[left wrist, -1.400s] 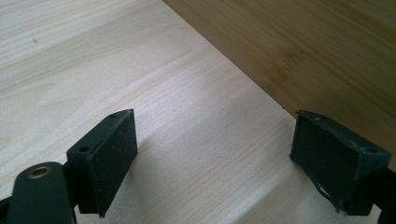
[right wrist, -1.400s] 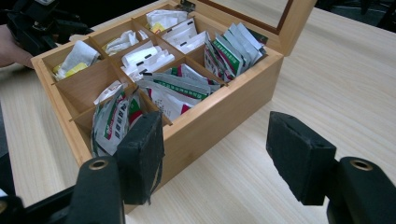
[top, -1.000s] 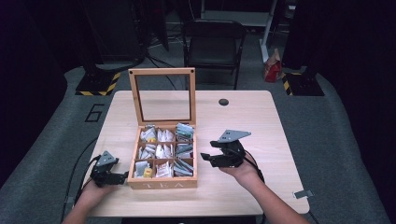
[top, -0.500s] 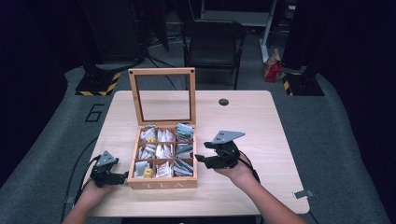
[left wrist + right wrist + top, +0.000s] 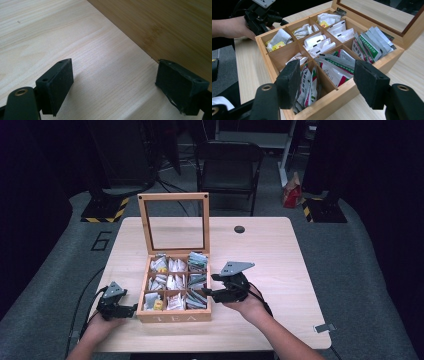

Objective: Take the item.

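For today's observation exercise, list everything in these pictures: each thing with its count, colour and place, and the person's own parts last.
Tea box: one, light wood, near table edge, glass lid upright.
Tea packets: many, mostly white and green, in the box's nine compartments.
Table: one, pale wood.
Chair: one, dark, behind table.
Round disc: one, black, far table edge.
Left gripper: black, open, beside box's left wall.
Right gripper: black, open, at box's right wall.
Hands: two, holding the grippers.
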Tool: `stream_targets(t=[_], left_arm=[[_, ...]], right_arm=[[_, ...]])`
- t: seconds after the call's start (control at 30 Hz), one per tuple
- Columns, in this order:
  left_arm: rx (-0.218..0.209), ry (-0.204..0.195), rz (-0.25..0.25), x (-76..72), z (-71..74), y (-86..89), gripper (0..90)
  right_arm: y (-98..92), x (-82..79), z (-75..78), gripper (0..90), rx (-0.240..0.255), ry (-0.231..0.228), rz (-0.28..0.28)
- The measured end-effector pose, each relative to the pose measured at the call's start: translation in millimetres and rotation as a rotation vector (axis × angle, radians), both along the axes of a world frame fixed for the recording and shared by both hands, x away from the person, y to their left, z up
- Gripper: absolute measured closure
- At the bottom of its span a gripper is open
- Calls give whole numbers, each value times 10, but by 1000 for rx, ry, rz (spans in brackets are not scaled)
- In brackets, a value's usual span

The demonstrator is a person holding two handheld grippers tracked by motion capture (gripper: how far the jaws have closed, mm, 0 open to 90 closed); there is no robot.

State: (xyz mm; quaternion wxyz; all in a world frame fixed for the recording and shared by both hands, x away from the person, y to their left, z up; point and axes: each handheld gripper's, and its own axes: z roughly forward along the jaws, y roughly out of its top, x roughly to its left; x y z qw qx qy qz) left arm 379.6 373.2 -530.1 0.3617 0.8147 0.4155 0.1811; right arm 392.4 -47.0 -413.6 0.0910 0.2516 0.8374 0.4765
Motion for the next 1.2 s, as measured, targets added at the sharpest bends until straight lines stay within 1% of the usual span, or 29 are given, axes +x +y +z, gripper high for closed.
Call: stream_targets(t=[0.2,0.4,0.5,0.57,0.73,0.77,0.83,0.87,0.93,1.03,1.2], left_arm=[[0,0,0,0,0,0,140],[1,1,0,0,1,1,140],[1,1,-1,0,1,1,140],[1,1,-1,0,1,1,140],[0,1,0,0,1,0,140],[0,1,0,0,0,0,140],[0,1,0,0,0,0,140],[0,1,0,0,0,0,140],[0,1,0,0,1,0,140],[0,1,0,0,0,0,140],[0,1,-1,0,1,1,140]], right_arm=[[47,-5,-29,391,-5,2,17],[85,-2,-64,436,-17,0,25],[109,-2,-81,442,-18,10,28],[123,-3,-95,423,-14,18,30],[145,1,-123,373,-5,12,19],[146,-1,-126,343,-9,17,24],[153,-4,-133,336,-18,1,22],[156,-8,-136,334,-14,2,16],[163,-3,-142,342,-15,5,21],[184,-11,-159,358,-25,2,14],[215,-20,-199,441,-25,16,23]])
